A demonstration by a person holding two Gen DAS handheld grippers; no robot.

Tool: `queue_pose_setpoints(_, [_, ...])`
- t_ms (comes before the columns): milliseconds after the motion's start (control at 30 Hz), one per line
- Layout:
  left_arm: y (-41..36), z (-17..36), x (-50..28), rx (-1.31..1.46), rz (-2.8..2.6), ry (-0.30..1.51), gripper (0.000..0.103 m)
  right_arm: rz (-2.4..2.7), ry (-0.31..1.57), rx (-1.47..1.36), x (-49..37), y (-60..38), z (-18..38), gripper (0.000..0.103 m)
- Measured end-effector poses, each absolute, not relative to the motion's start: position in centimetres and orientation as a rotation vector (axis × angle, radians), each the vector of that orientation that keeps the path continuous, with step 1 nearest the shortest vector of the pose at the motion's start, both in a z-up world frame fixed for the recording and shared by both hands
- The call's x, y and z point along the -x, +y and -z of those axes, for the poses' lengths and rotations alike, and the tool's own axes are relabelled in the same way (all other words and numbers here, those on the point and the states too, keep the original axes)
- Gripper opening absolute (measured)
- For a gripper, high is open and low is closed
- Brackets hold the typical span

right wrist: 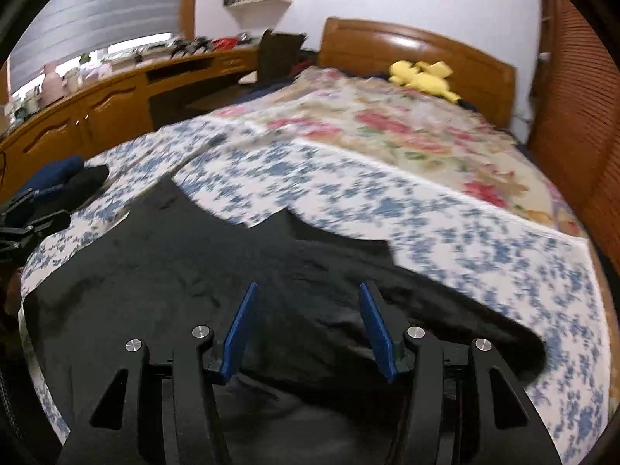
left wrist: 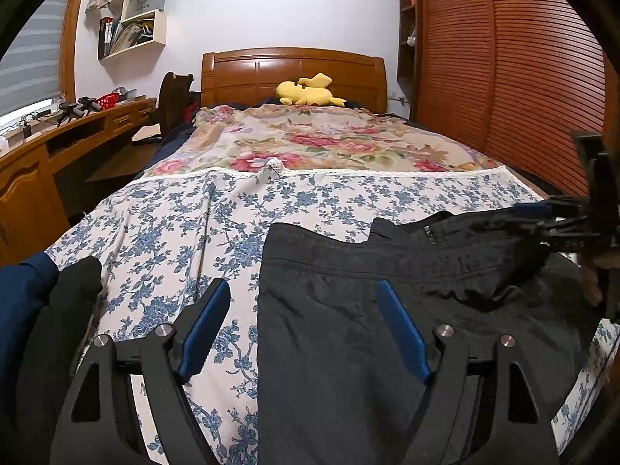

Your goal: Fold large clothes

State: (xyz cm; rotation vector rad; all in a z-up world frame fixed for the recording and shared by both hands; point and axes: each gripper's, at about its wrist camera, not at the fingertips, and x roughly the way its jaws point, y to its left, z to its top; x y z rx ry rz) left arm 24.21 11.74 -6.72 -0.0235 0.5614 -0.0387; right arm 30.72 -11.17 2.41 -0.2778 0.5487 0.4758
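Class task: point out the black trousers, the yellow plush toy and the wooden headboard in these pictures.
black trousers [left wrist: 348,310]: left wrist view, on the flat cloth below the waistband.
yellow plush toy [left wrist: 308,93]: left wrist view, on its body.
wooden headboard [left wrist: 248,73]: left wrist view, on its left panel.

A bed [left wrist: 348,193] with a wooden headboard [left wrist: 293,73] stood against a pale wall [left wrist: 271,4]; left of it a long wooden table [left wrist: 77,124] beneath a blinded window [left wrist: 27,69], right a slatted wardrobe [left wrist: 503,77].

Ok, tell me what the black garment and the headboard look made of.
Black garment: thin woven cloth, maybe a synthetic blend; faint sheen, soft creases, metal zipper at the waist. Headboard: wood, or wood veneer, glossy varnish; warm brown colour with bright reflections.
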Motion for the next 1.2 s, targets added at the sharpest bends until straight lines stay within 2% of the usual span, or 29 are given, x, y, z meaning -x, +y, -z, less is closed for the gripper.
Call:
queue_pose_setpoints(633, [10.6,7.2,-24.1,0.007,0.089,0.580,0.080,-0.455,0.792,0.420,-39.7,-6.8,0.2,0.056])
queue_pose_setpoints(933, [10.4,7.3,-24.2,0.005,0.096,0.581,0.080,-0.451,0.823,0.494,-40.8,-5.2,1.5,0.055])
queue_pose_setpoints(1000, [10.4,7.2,-24.2,0.005,0.095,0.580,0.080,-0.472,0.827,0.509,-40.5,-5.1,1.7,0.035])
queue_pose_setpoints(1067, [10.4,7.3,-24.2,0.005,0.094,0.580,0.080,-0.497,0.828,0.543,-40.1,-4.8,1.8,0.006])
queue_pose_setpoints(1200, [10.4,7.3,-24.3,0.006,0.092,0.588,0.080,-0.472,0.764,0.598,-40.0,-4.2,1.3,0.004])
